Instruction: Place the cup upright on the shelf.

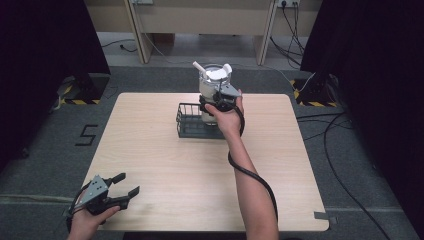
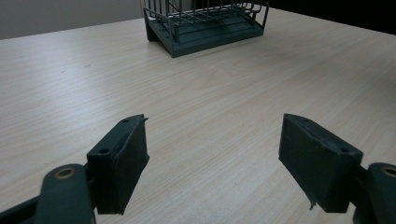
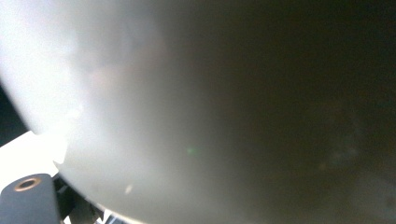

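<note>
Table: pale wood, fine straight grain.
Wire basket: dark grey-green, bars and base alike.
Pot: white body, white handle, greyish metal rim; blurred off-white to dark grey in right gripper view.
Left gripper: black jaws, grey top plate.
Right gripper: black, grey plate; black cable.
Floor: grey carpet; black "5" mark; yellow-black hazard tape.

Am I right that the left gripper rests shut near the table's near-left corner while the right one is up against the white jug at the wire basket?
Not quite: the left gripper is open, its jaws wide apart in the left gripper view. The rest holds: the right gripper is against the white jug at the wire basket.
</note>
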`<act>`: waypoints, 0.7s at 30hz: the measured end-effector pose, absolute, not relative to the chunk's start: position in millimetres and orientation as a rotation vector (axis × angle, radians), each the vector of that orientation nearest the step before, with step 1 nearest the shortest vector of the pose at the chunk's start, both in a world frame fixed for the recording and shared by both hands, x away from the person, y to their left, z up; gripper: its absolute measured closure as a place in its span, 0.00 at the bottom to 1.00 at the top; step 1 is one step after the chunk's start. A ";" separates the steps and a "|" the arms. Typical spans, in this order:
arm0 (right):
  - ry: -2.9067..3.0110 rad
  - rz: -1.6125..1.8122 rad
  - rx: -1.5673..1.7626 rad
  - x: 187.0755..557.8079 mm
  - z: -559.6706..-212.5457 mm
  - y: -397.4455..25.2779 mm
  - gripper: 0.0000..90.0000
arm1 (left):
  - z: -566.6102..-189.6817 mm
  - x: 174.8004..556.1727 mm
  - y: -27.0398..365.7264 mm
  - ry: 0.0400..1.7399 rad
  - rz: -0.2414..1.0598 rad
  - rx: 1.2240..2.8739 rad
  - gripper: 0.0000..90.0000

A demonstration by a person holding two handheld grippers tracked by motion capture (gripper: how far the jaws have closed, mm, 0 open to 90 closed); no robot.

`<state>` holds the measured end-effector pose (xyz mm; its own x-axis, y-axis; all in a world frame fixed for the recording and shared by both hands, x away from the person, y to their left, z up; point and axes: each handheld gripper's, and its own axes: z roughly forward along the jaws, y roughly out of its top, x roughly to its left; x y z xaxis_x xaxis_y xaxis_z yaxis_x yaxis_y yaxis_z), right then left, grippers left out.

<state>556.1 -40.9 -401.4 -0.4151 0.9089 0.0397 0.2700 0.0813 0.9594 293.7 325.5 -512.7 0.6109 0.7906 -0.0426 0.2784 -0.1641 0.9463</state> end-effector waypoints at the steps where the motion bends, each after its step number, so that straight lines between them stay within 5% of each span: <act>1: 1.763 1.348 1.174 556.4 -403.7 -41.1 0.12 | -512.7 293.8 325.5 0.882 0.575 1.727 0.25; 21: 1.783 1.306 1.180 560.2 -423.7 -40.5 0.12 | -512.5 293.5 325.4 0.878 0.574 1.731 0.25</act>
<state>560.2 -40.5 -423.7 -0.4042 0.9145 0.0199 0.2950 0.1098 0.9492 293.5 325.4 -512.5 0.6135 0.7886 -0.0410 0.2788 -0.1677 0.9456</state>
